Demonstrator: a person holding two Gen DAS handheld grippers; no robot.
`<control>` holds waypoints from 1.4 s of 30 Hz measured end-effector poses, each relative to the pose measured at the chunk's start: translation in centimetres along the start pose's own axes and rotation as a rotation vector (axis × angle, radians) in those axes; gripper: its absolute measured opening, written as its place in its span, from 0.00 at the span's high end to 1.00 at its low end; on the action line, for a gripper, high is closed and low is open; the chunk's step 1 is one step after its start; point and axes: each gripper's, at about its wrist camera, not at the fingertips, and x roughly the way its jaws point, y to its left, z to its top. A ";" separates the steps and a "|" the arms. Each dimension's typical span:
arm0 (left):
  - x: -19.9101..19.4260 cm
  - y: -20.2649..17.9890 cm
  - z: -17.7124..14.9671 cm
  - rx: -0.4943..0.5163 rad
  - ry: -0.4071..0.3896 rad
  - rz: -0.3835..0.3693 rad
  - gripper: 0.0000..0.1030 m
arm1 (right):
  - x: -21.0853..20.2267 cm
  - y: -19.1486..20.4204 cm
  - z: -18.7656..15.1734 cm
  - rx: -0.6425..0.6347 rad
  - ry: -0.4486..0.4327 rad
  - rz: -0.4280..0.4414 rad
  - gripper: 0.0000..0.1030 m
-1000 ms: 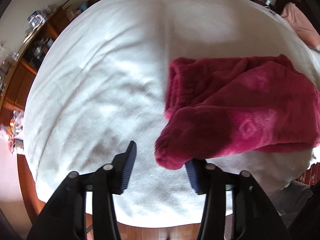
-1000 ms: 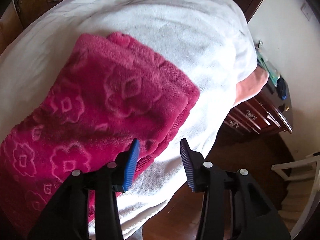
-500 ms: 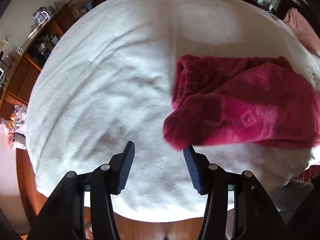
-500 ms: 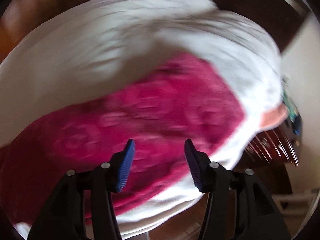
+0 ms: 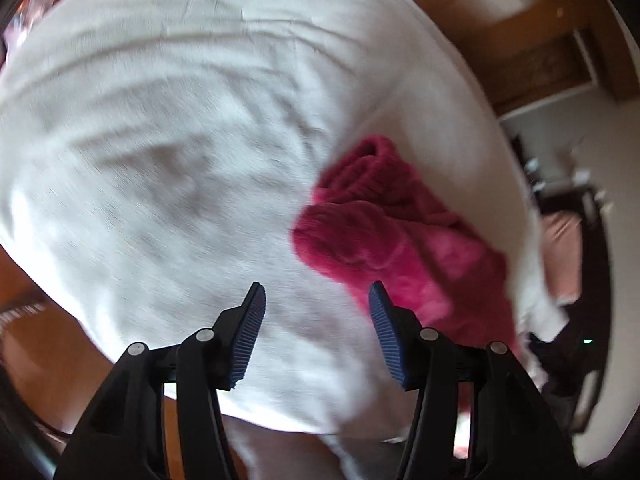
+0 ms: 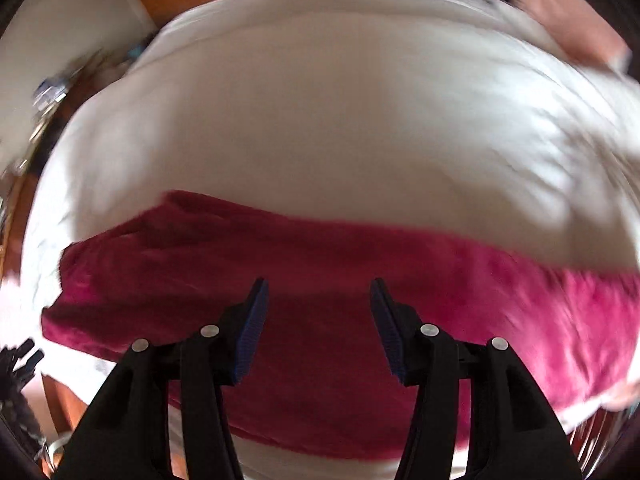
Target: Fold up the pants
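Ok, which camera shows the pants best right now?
The right wrist view: the pants stretch across most of the frame on the bed. The left wrist view catches only one bunched end, blurred.

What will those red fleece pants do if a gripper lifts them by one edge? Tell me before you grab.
The pants will probably sag and drape: they already lie in soft bunched folds on the white bedcover. The plush pile looks thick, so the layers likely cling rather than slide. Pushed, they would probably wrinkle instead of shifting whole.
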 end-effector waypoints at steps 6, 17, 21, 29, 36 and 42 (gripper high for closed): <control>0.9 -2.4 -0.5 -0.056 -0.050 -0.062 0.37 | 2.7 5.8 5.0 -0.172 0.016 0.122 0.47; 3.2 -5.3 -0.4 -0.146 -0.104 -0.058 0.18 | 10.0 11.0 8.2 -0.289 0.178 0.243 0.47; 4.7 -5.4 -0.2 -0.209 -0.100 -0.041 0.18 | 12.0 11.7 7.8 -0.314 0.282 0.321 0.57; 8.0 -6.1 0.8 -0.291 -0.074 -0.029 0.37 | 14.2 12.1 8.7 -0.344 0.339 0.351 0.92; 5.7 -9.1 2.4 -0.210 -0.155 -0.102 0.88 | 9.2 8.9 11.4 -0.216 0.154 0.422 0.95; 5.6 -11.9 3.5 0.017 -0.173 -0.017 0.88 | 11.3 9.6 11.1 -0.232 0.108 0.276 0.95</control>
